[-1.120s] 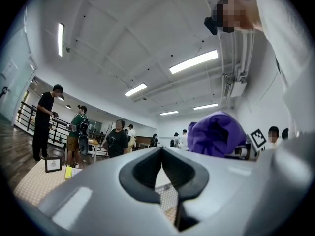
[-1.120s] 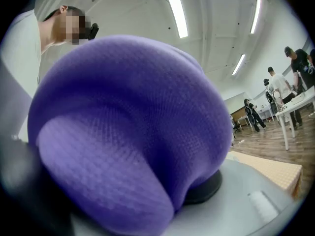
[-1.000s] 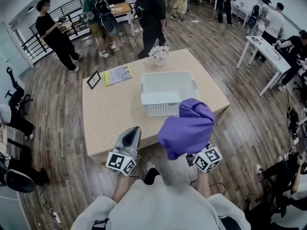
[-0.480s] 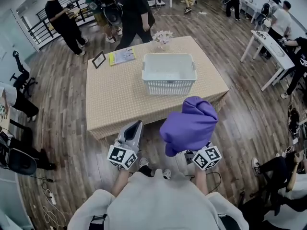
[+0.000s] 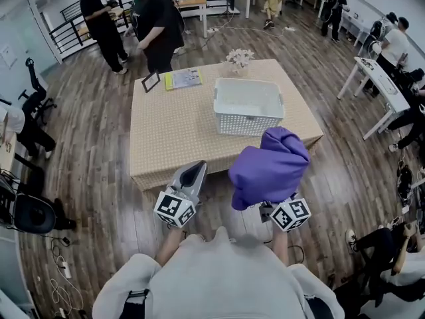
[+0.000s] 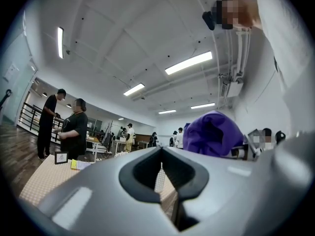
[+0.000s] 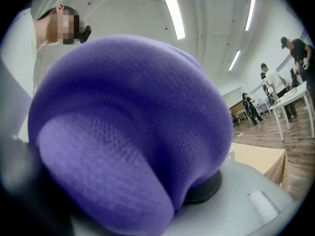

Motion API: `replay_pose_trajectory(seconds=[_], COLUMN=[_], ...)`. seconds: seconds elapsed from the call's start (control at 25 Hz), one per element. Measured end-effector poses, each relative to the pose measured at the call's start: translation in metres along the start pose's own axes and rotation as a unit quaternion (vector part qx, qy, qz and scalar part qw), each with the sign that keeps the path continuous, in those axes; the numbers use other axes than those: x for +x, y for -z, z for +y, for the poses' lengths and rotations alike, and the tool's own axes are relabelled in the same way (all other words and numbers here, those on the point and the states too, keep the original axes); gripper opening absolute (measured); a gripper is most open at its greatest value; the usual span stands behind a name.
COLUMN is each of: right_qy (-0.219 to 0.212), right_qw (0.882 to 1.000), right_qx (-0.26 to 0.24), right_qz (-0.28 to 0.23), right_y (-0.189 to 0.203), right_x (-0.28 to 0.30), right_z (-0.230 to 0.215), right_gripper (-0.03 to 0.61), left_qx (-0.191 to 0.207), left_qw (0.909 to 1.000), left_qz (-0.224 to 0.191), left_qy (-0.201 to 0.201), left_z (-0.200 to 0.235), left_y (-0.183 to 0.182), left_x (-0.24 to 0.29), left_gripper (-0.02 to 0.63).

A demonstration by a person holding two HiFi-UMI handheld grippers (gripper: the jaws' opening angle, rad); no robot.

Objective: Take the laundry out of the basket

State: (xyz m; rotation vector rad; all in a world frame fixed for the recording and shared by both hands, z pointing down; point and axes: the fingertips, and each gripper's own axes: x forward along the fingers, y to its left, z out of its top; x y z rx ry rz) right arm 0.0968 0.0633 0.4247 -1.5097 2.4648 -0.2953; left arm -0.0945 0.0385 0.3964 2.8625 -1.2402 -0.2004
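A white mesh basket [image 5: 248,105] stands on the beige-clothed table [image 5: 179,135] and looks empty inside. A bunched purple garment [image 5: 269,168] hangs in the air over the wooden floor, just off the table's near right corner. My right gripper [image 5: 271,195] is shut on it from below; the cloth hides the jaws, and the purple garment [image 7: 133,132] fills the right gripper view. My left gripper [image 5: 196,168] hovers beside it at the table's near edge. Its jaws in the left gripper view [image 6: 161,154] are shut with nothing in them.
On the table's far side are a flower vase [image 5: 240,58], a yellow booklet [image 5: 183,78] and a small picture frame [image 5: 151,82]. Two people [image 5: 156,22] stand just behind the table. White desks [image 5: 378,85] with people lie right; office chairs [image 5: 30,211] lie left.
The table and basket have slid right and farther off in the head view as the viewpoint shifted. Both grippers keep their pose; the purple garment stays gripped.
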Motion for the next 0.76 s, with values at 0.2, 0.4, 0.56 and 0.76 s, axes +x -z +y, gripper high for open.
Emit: replay_pose_trajectory(seconds=[0.2,0.4,0.56,0.76], right_qy=[-0.009,-0.018,-0.017,-0.017], right_qw=[1.000,1.000,1.000,1.000], right_qx=[-0.020,-0.015,-0.022,-0.013], right_qz=[0.013,0.005,0.007,0.010], right_y=[0.010,0.009,0.010,0.014], right_x=[0.014,0.024,0.022,0.018], right_z=[0.027,0.046,0.051,0.057], right_gripper=[0.256,0.256,0.256,0.256], left_qx=[0.000,0.003,0.002,-0.006], left_qw=[0.9999,0.9998,0.9998,0.9999], left_qz=[-0.012,-0.020,-0.021,-0.014], left_qy=[0.000,0.001,0.001,-0.004], left_z=[0.015,0.026,0.026,0.025], left_y=[-0.008,-0.016,-0.016,-0.012], left_x=[-0.018,-0.027,-0.033,-0.044], left_gripper=[0.011,0.010,0.009,0.011])
